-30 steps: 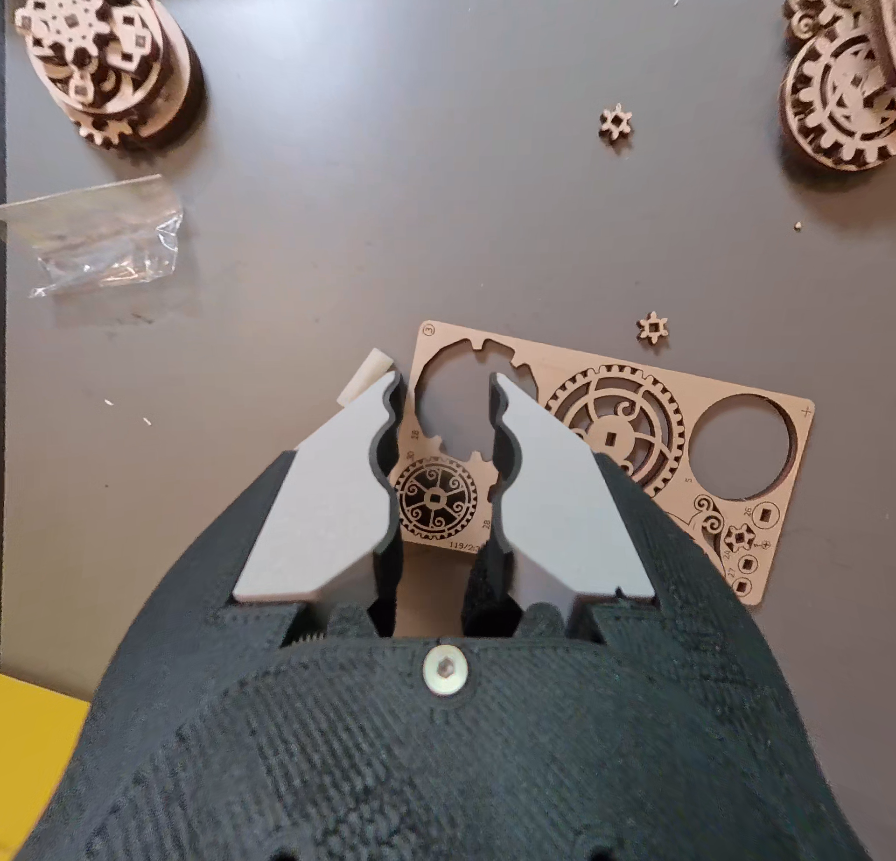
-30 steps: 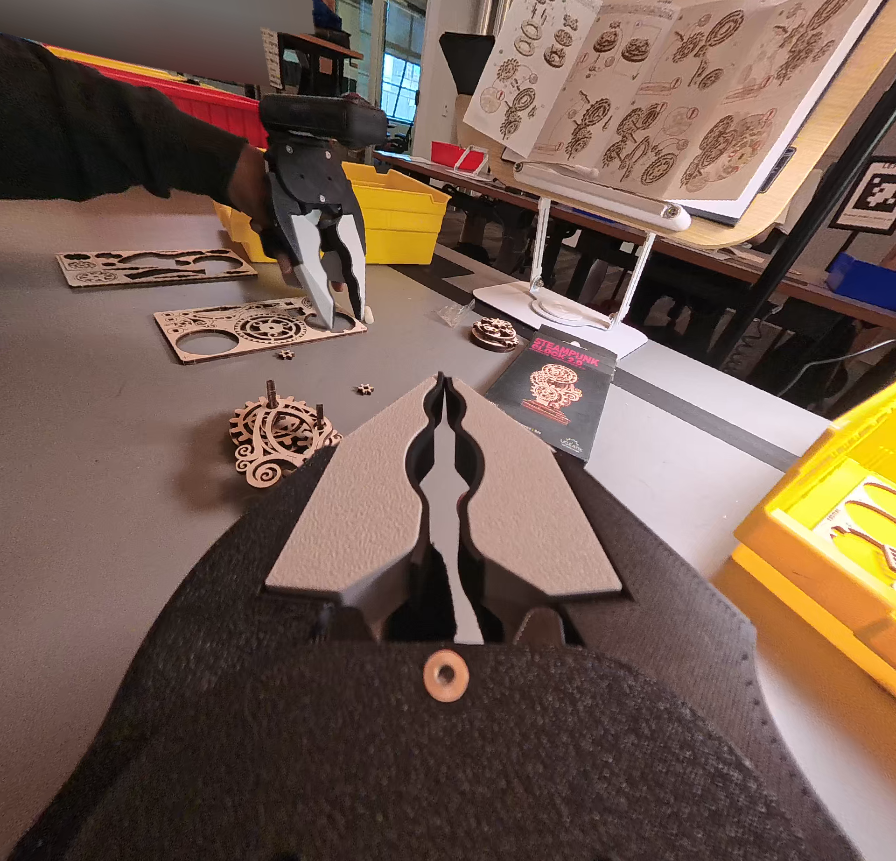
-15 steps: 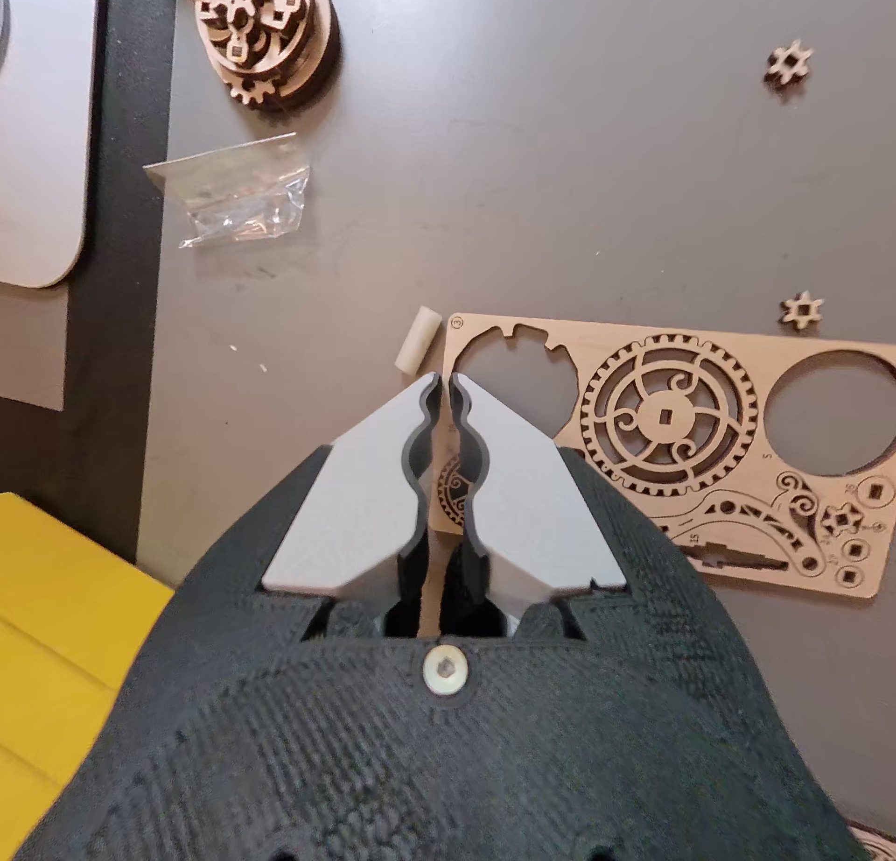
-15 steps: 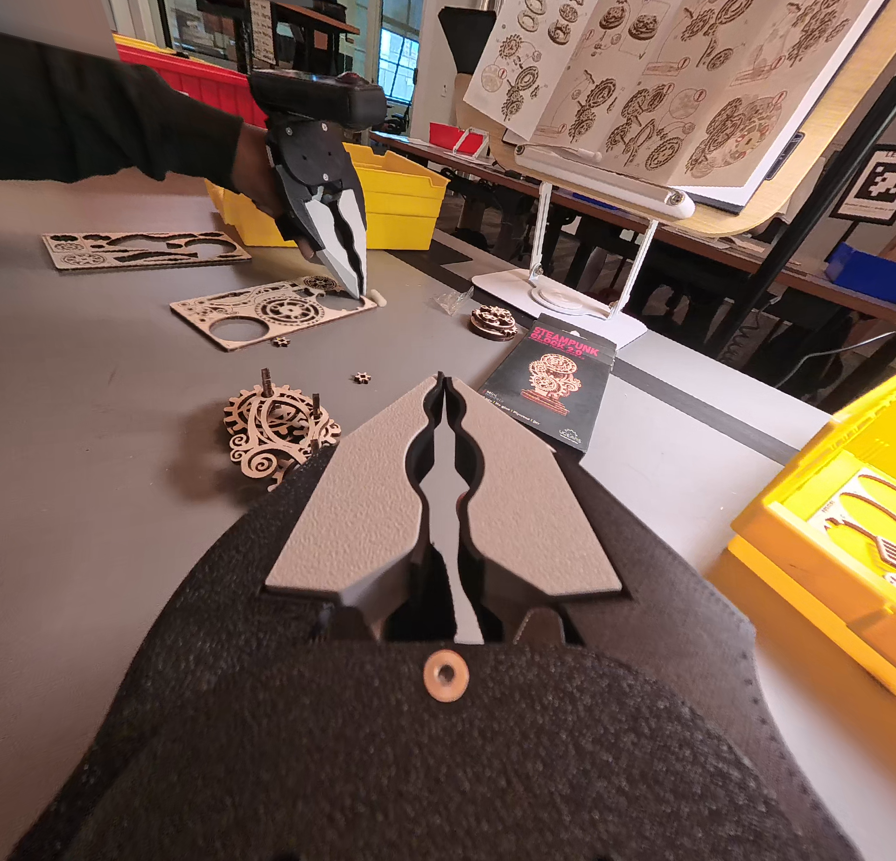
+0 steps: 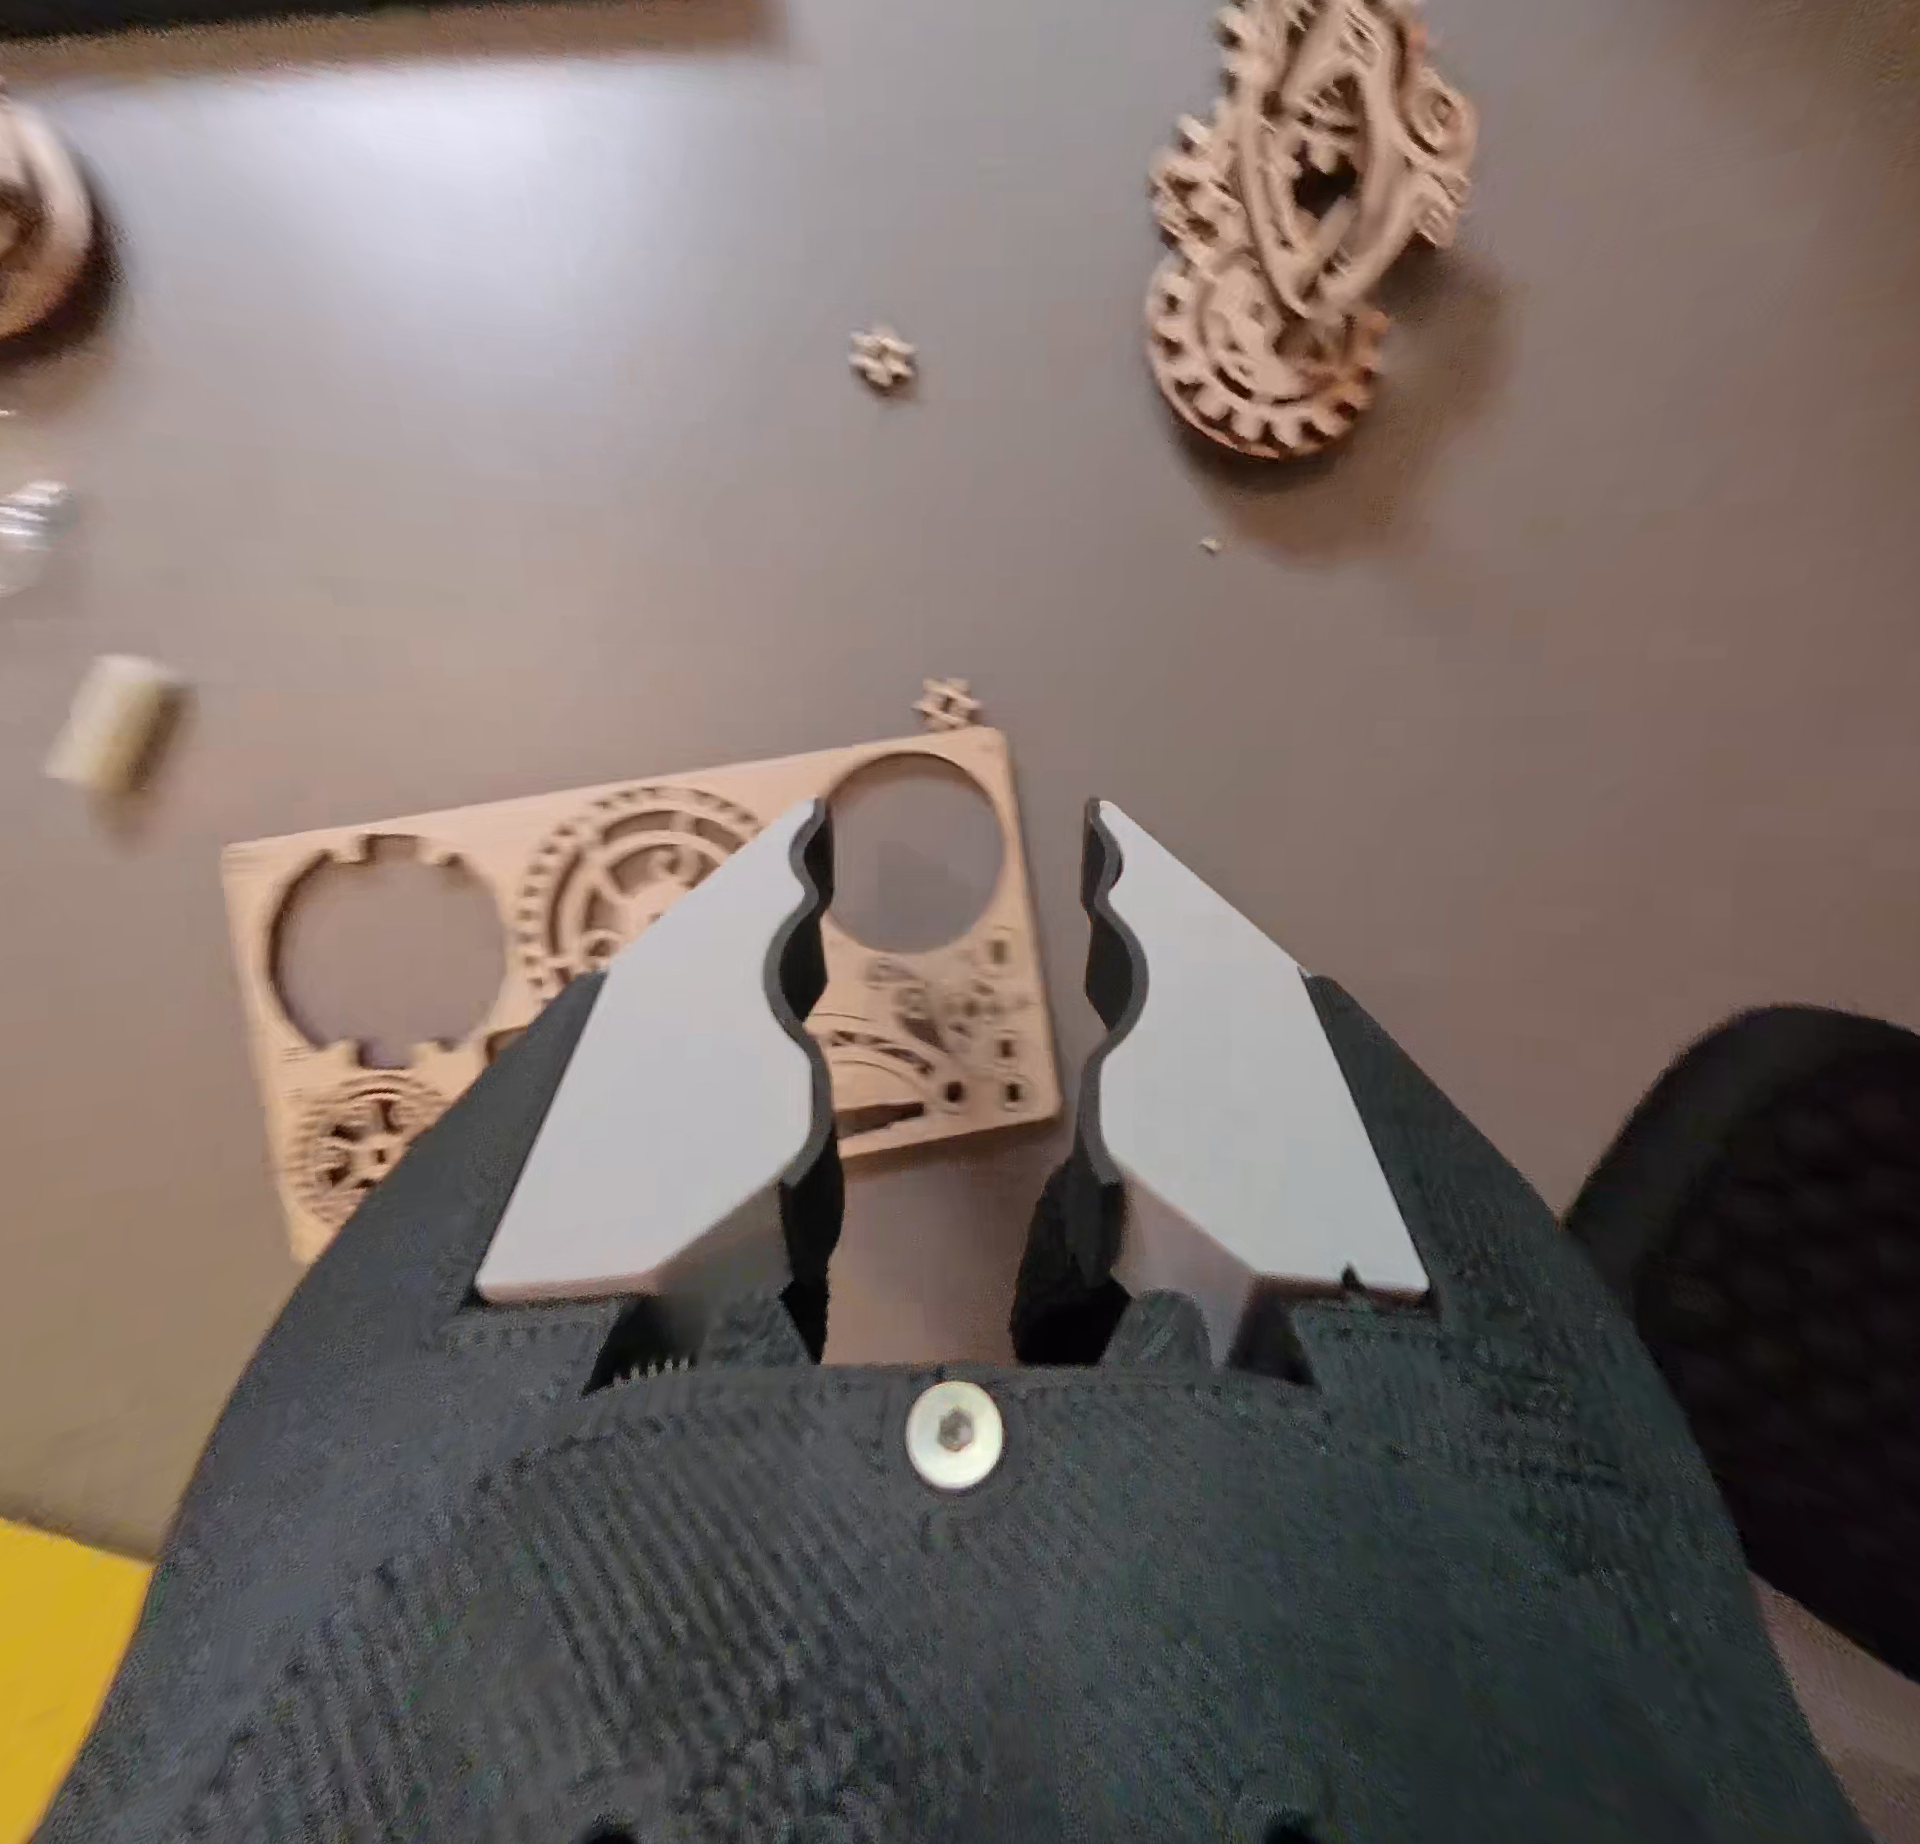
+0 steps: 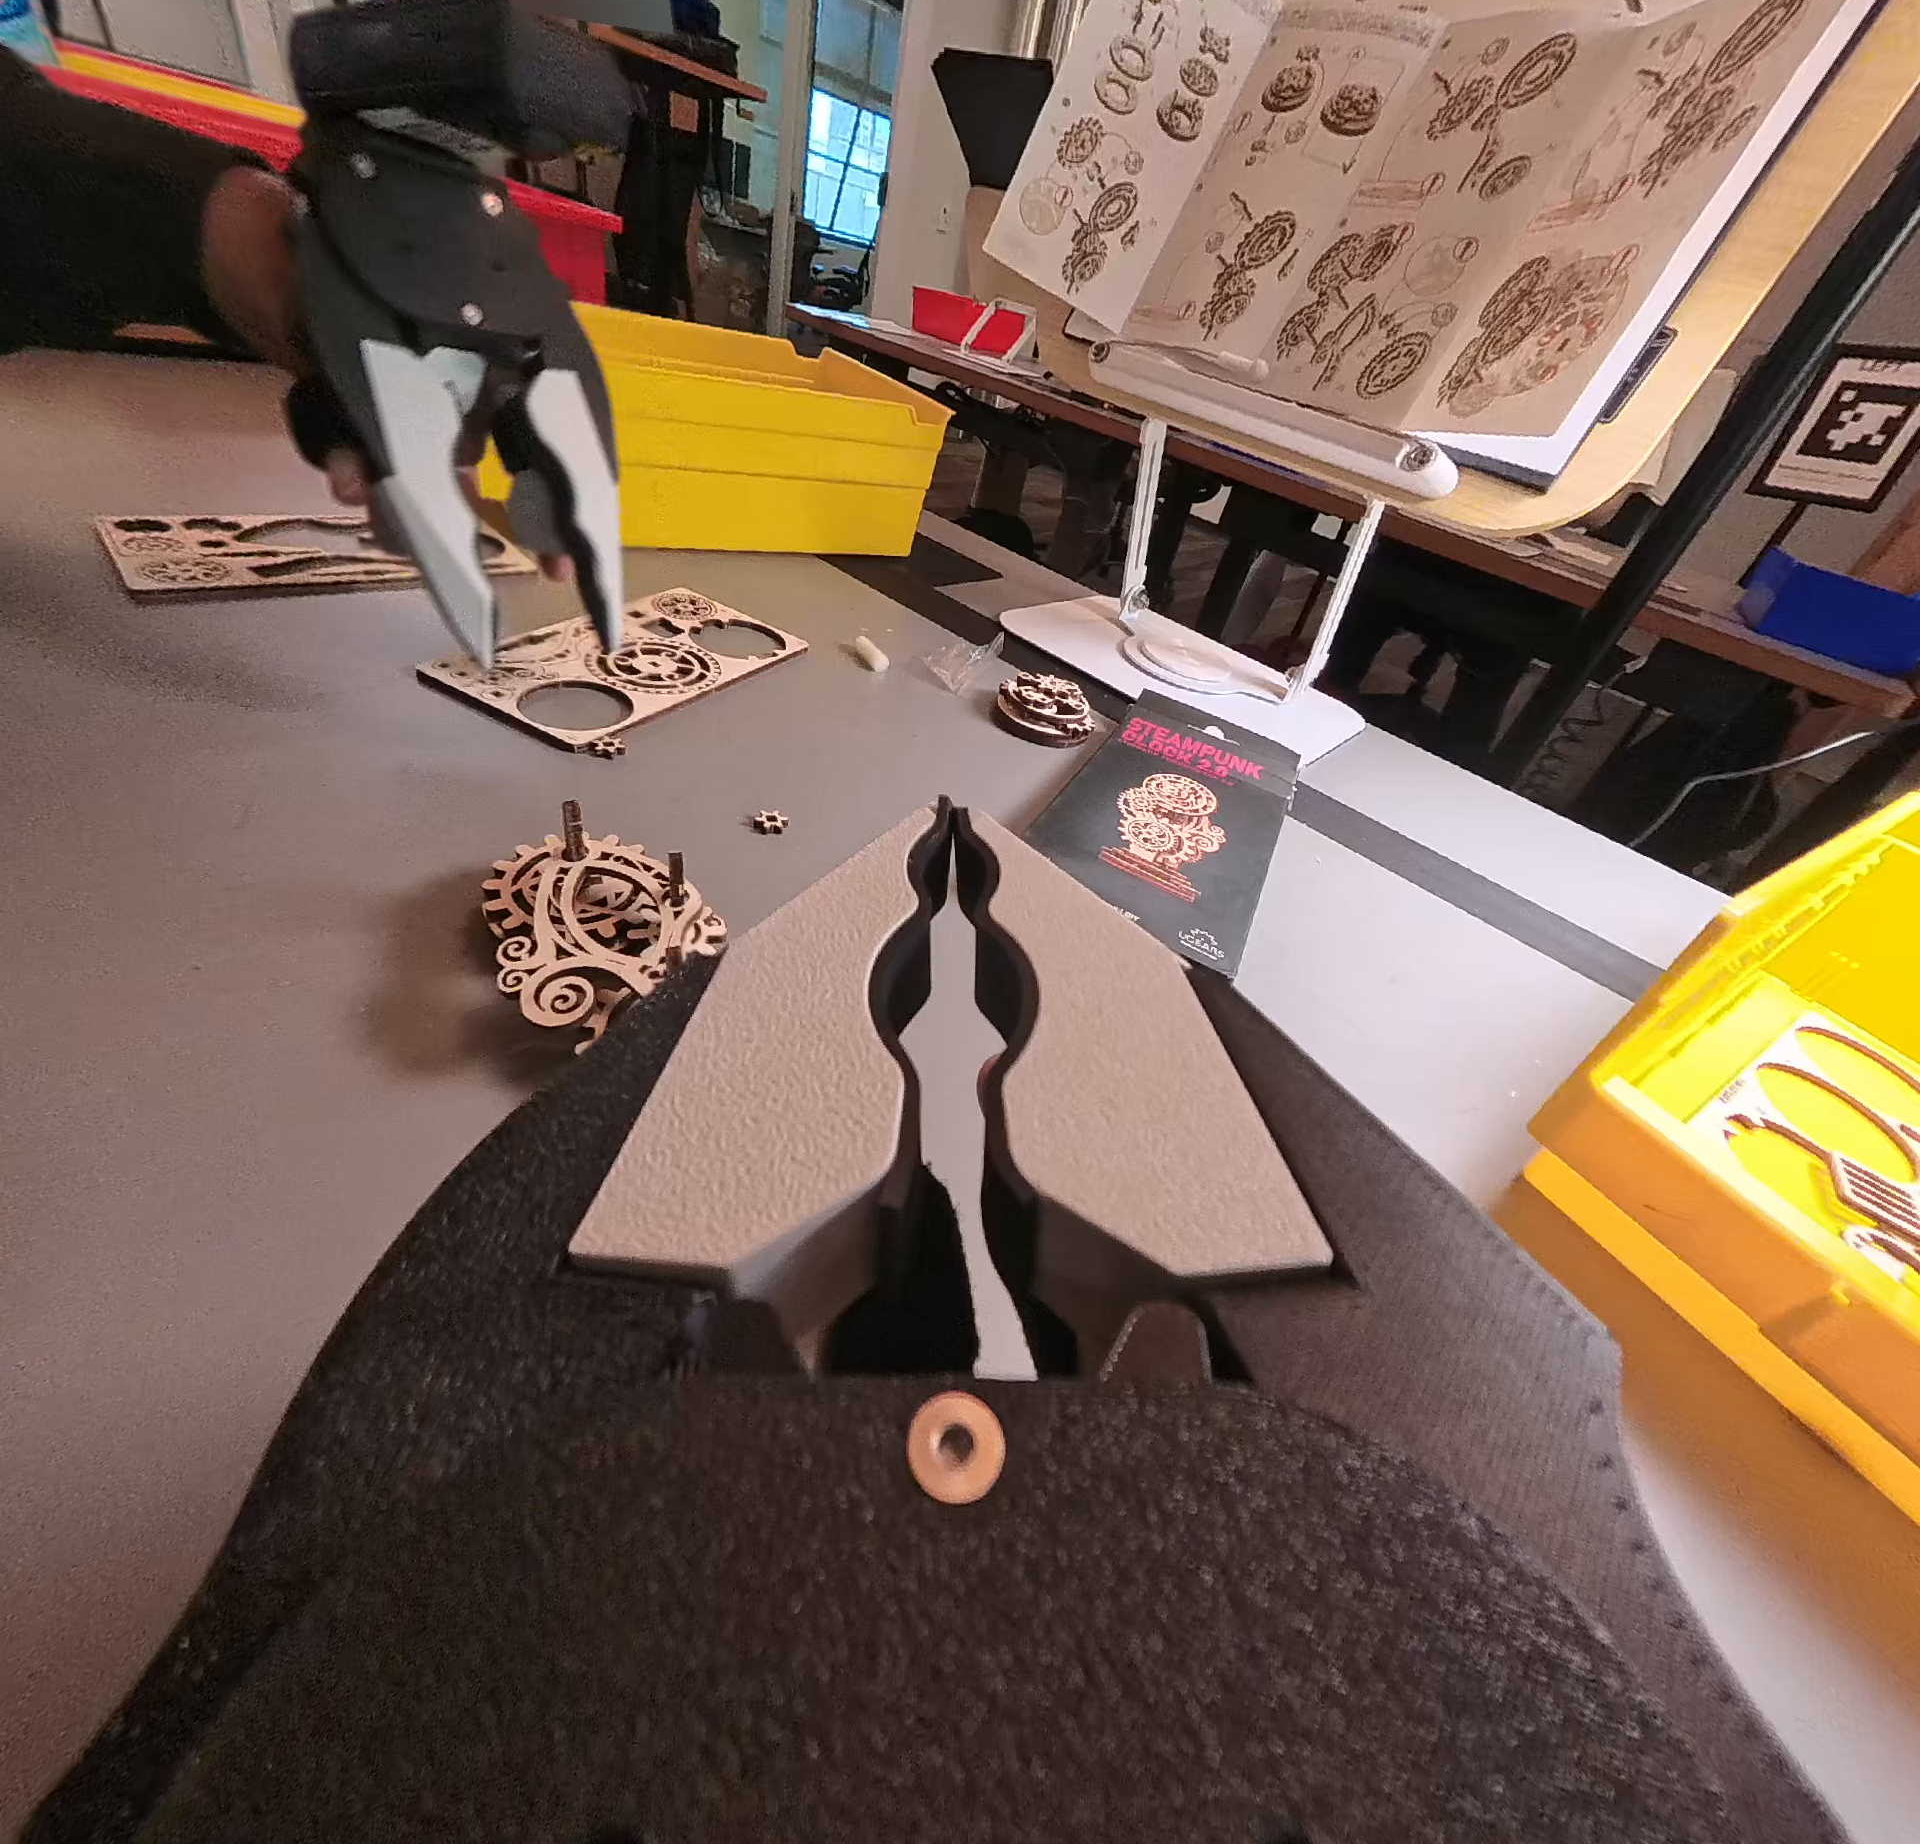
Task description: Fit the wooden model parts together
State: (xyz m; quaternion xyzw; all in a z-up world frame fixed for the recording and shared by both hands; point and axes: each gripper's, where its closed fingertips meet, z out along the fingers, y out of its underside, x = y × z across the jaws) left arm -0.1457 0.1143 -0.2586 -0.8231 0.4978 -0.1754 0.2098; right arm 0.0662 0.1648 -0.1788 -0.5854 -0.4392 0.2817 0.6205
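My left gripper (image 5: pixel 954 838) hangs over the wooden parts sheet (image 5: pixel 623 973) on the tabletop (image 5: pixel 520 392), fingers apart, empty. My right gripper (image 6: pixel 948 807) rests low, fingers together on nothing. The gear assembly (image 5: pixel 1304 205) sits at one o'clock, well apart. Loose small gears (image 5: pixel 883 355) lie at twelve. Risk: pinching the thin sheet's edge could tilt or drag it, or snap a fretwork piece.

Grey table (image 6: pixel 208 963) bears wooden sheet (image 5: pixel 395 859), gear assembly (image 5: pixel 1299 215), small cogs (image 5: pixel 883 355), booklet (image 6: pixel 1174 849)
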